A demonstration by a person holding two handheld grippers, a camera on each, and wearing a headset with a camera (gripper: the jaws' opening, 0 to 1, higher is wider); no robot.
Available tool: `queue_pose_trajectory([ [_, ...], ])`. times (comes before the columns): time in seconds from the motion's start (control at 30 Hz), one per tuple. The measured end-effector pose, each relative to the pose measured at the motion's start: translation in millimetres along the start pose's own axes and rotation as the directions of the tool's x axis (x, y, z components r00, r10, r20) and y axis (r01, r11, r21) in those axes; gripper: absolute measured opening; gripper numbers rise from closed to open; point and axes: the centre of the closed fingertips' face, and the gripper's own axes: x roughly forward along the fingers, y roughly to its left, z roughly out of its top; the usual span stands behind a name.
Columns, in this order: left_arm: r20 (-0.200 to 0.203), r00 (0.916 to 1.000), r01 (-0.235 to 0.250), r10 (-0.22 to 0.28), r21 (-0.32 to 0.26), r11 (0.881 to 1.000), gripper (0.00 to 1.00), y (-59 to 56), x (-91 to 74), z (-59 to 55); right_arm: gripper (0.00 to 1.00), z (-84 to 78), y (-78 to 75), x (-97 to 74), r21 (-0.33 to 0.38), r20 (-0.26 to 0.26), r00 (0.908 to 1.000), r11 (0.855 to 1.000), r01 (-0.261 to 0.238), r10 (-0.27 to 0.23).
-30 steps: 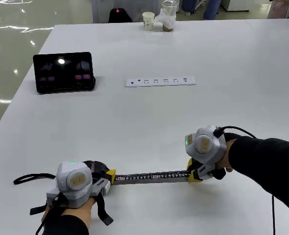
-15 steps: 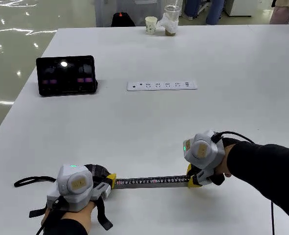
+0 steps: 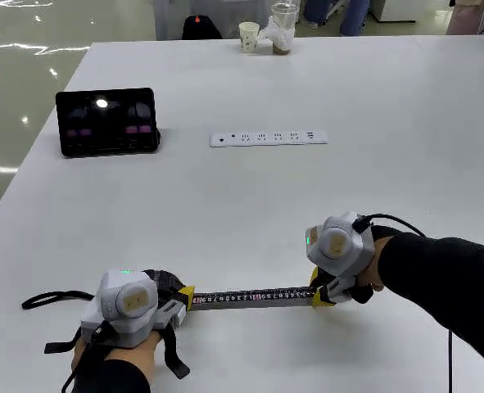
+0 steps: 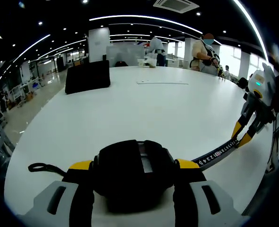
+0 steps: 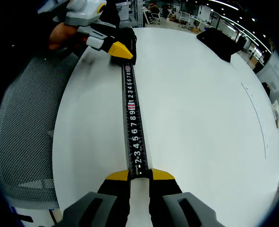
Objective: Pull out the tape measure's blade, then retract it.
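The black tape measure case point(image 4: 132, 170) sits between the yellow-tipped jaws of my left gripper point(image 4: 133, 165), which is shut on it at the table's near left point(image 3: 172, 296). Its black numbered blade point(image 3: 250, 296) lies flat on the white table, stretched rightward to my right gripper point(image 3: 318, 296). In the right gripper view the blade point(image 5: 131, 127) runs from the case point(image 5: 122, 49) down to my right gripper point(image 5: 139, 176), whose jaws are shut on the blade's end. A black wrist strap point(image 3: 49, 299) trails left of the case.
A dark tablet point(image 3: 107, 121) stands at the far left of the white table point(image 3: 250, 205). A white power strip point(image 3: 268, 137) lies mid-table. Paper cups point(image 3: 248, 35) stand at the far edge. People stand beyond the table point(image 4: 203, 47).
My right gripper has drifted slightly left toward the case, so the exposed blade is a little shorter. The left gripper stays put on the case.
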Motion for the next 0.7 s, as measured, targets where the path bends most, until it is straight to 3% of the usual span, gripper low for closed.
queue_pose_trajectory([
  [0.7,-0.004,0.9999,0.016,-0.016,-0.005,1.000,0.63,-0.4,0.1,-0.7,0.11,6.0,-0.6,2.3,0.010,-0.012,0.9999,1.000,-0.007,0.008],
])
